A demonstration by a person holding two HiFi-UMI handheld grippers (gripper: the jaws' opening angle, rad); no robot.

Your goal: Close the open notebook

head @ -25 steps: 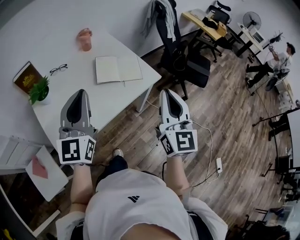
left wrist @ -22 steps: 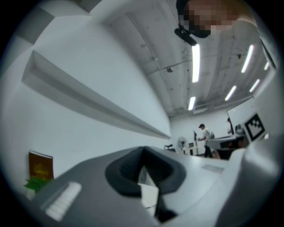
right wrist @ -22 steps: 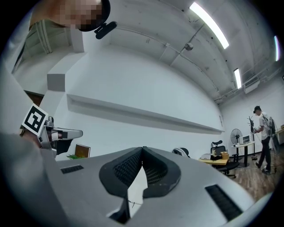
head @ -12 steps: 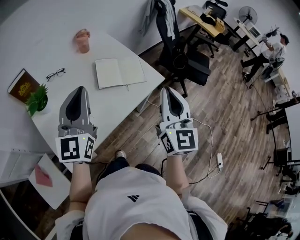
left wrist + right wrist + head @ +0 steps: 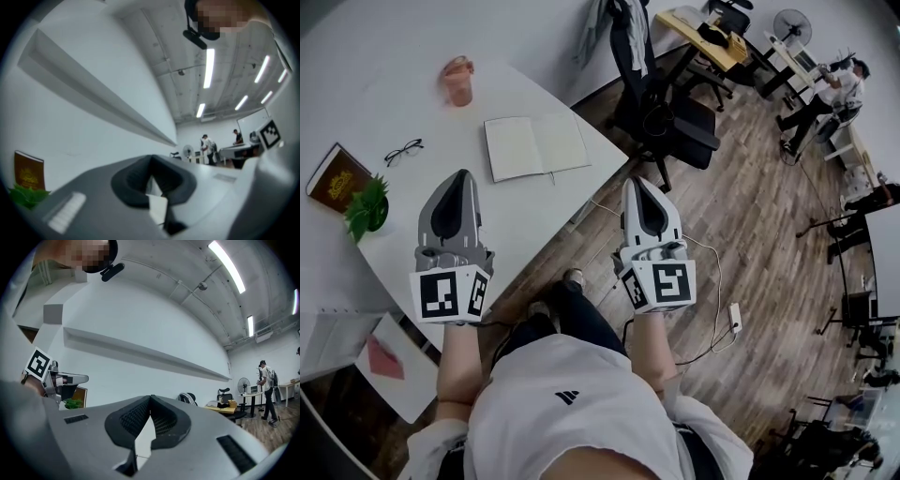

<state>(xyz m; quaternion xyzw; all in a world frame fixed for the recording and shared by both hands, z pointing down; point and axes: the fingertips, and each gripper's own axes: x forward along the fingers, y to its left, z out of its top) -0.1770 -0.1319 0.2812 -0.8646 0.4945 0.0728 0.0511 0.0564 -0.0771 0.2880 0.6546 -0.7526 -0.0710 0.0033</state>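
Observation:
The open notebook (image 5: 534, 145) lies flat on the white table (image 5: 412, 112) near its right corner, blank cream pages up. My left gripper (image 5: 455, 180) hangs over the table's near edge, below and left of the notebook, shut with nothing in it. My right gripper (image 5: 638, 185) is over the wooden floor to the right of the table corner, jaws together and empty. In the left gripper view the left gripper (image 5: 151, 157) shows closed tips. In the right gripper view the right gripper (image 5: 150, 397) points level at the wall, its tips touching.
On the table stand a pink cup (image 5: 457, 82), glasses (image 5: 403, 151), a brown book (image 5: 336, 178) and a small green plant (image 5: 364, 208). A black office chair (image 5: 675, 122) stands past the table corner. A power strip (image 5: 736, 319) lies on the floor. A person (image 5: 830, 89) stands far right.
Both grippers have come nearer the table, still shut. The person holding them has stepped forward, one foot now ahead. The notebook has not moved.

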